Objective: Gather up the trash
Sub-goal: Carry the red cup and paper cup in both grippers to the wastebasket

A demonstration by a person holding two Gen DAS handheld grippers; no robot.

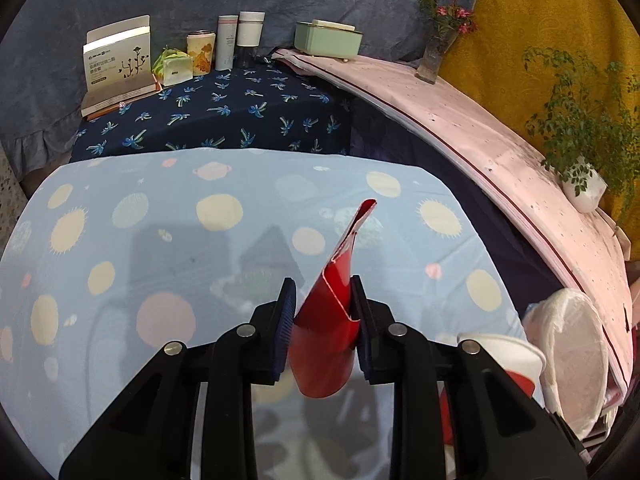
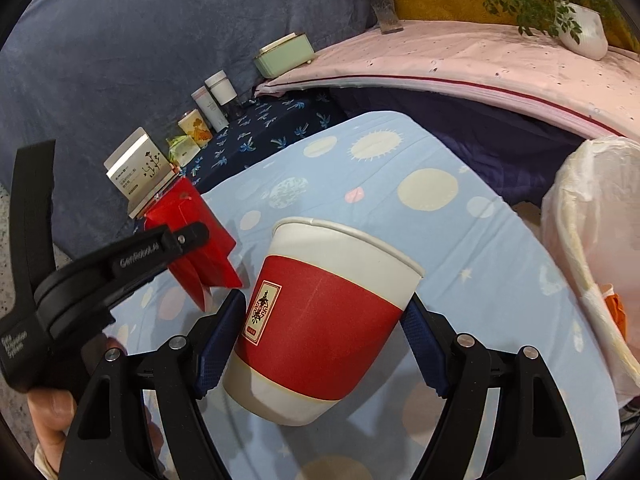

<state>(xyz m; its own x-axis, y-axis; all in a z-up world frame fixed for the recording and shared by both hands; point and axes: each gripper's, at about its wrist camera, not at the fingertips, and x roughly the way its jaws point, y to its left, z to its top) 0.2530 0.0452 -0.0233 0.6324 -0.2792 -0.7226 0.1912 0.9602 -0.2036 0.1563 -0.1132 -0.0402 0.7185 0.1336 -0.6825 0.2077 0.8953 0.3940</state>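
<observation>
A flattened red carton (image 1: 324, 344) stands up between the blue pads of my left gripper (image 1: 323, 292), which is shut on it above the light blue spotted tablecloth (image 1: 160, 220). In the right wrist view the same carton (image 2: 208, 256) hangs in the left gripper (image 2: 188, 236) at the left, held by a person's hand (image 2: 52, 412). My right gripper (image 2: 324, 304) is shut on a red-and-white paper cup (image 2: 320, 320), tilted and lifted off the cloth. That cup's rim (image 1: 508, 356) shows at the lower right of the left wrist view.
A white plastic trash bag (image 2: 592, 220) gapes open at the table's right edge, also seen as the bag (image 1: 572, 344). Behind, a dark palm-print cloth (image 1: 240, 112) holds a box, cans and bottles. A pink shelf (image 1: 480, 136) carries a green box, a vase and a potted plant.
</observation>
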